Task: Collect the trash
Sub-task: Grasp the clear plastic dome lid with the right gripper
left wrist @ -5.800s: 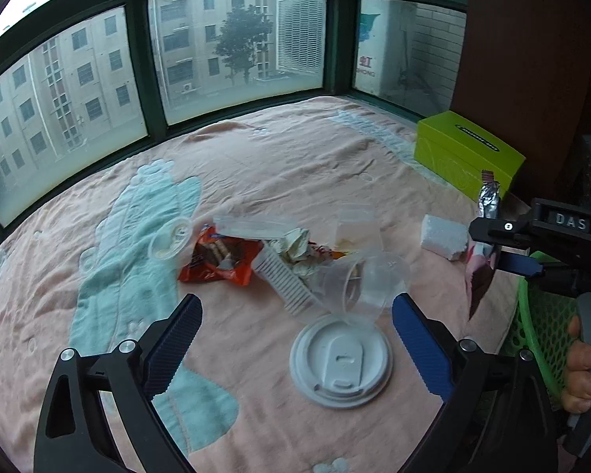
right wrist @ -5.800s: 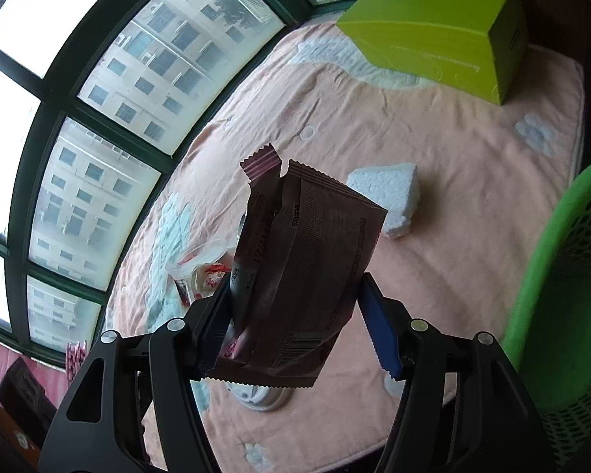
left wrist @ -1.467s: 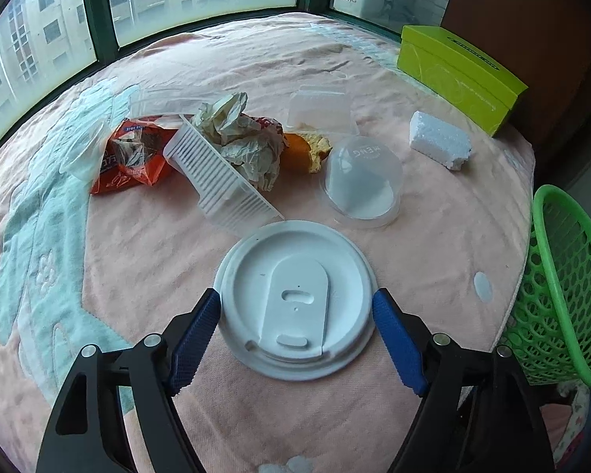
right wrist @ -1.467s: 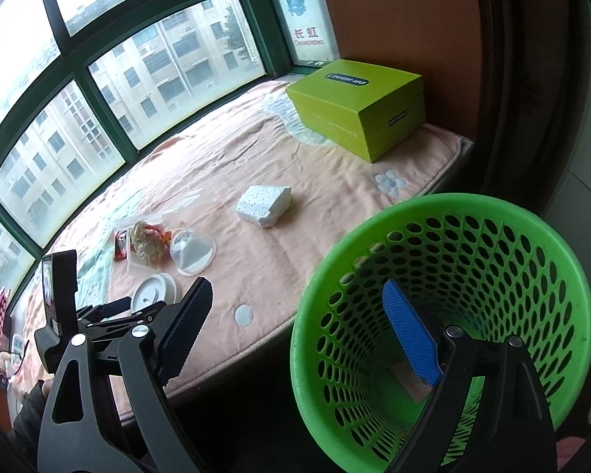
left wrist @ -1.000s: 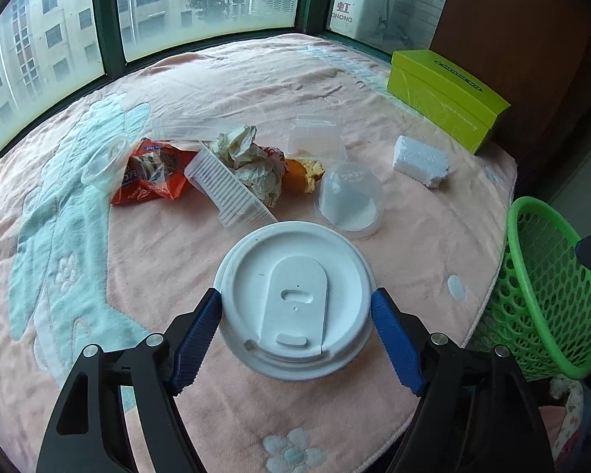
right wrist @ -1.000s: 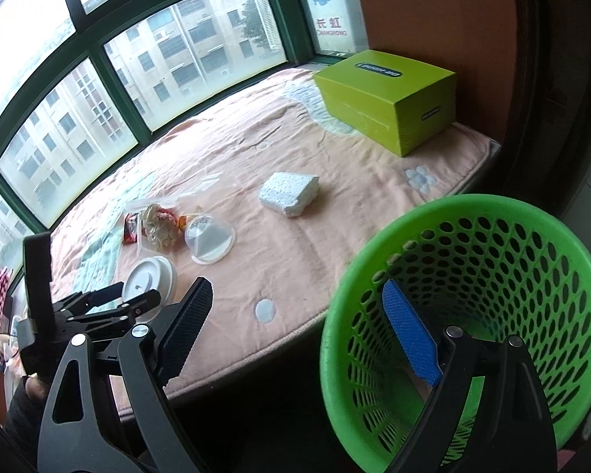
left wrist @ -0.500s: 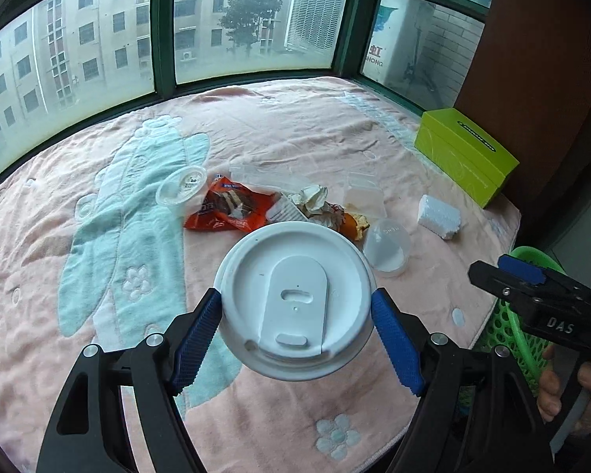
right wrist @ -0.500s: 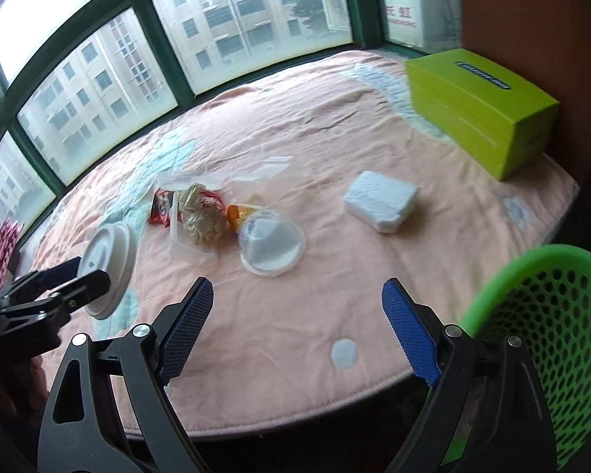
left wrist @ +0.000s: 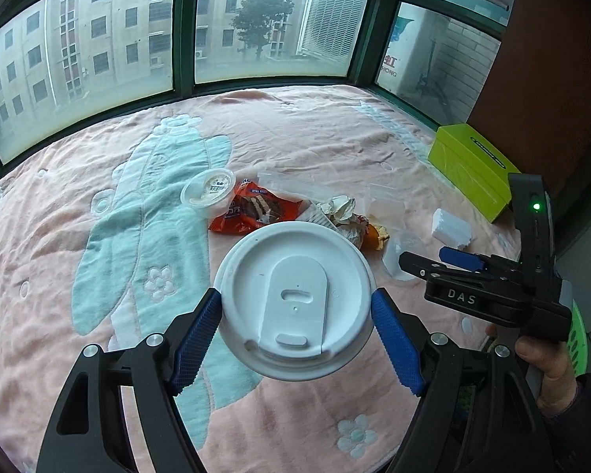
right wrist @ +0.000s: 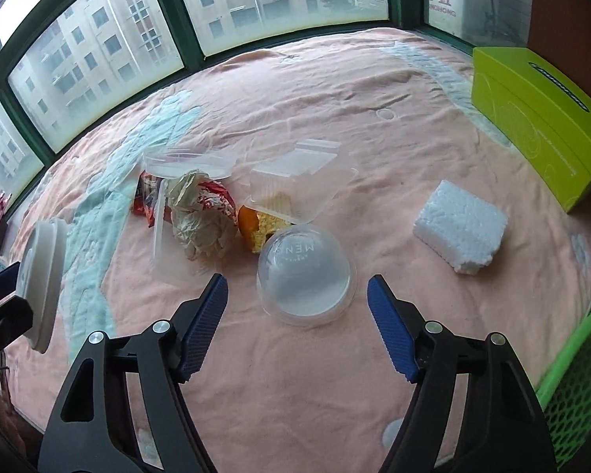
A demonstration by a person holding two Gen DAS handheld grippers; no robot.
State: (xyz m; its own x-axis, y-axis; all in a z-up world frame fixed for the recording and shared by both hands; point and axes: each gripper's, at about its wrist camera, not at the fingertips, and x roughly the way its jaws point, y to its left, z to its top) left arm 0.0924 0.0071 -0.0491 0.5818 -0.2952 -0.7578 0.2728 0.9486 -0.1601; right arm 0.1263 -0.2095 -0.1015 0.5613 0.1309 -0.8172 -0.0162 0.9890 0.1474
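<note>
We found the left gripper (left wrist: 295, 317) with its jaws clamped on the rim of a white cup lid (left wrist: 293, 299), one blue pad on each side, the lid lifted clear of the pink blanket (left wrist: 98, 244) and seen flat-on. From the right wrist view the same lid (right wrist: 41, 283) showed edge-on at the far left, off the blanket. The right gripper (right wrist: 297, 309) hung above the blanket with its jaws closing; the clear dome lid (right wrist: 305, 274) lay in line between the pads, but neither pad touched it, so it held nothing. Just behind the dome sat an orange scrap (right wrist: 252, 222) and a clear hinged box (right wrist: 295, 189), the scrap touching the dome's far edge. Left of these lay a crumpled paper wrapper (right wrist: 199, 216), leaning on a ribbed clear tray (right wrist: 159, 228), with a red snack packet (left wrist: 252, 209) beyond. A small round tub (left wrist: 209, 193) stood beside the packet on the teal pattern. A white foam block (right wrist: 459, 226) lay well apart to the right, near the lime-green box (right wrist: 539, 122). The green basket (right wrist: 575, 386) showed at the lower right, off the blanket's edge. In the left view a hand (left wrist: 547, 370) gripped the right gripper's handle.
</note>
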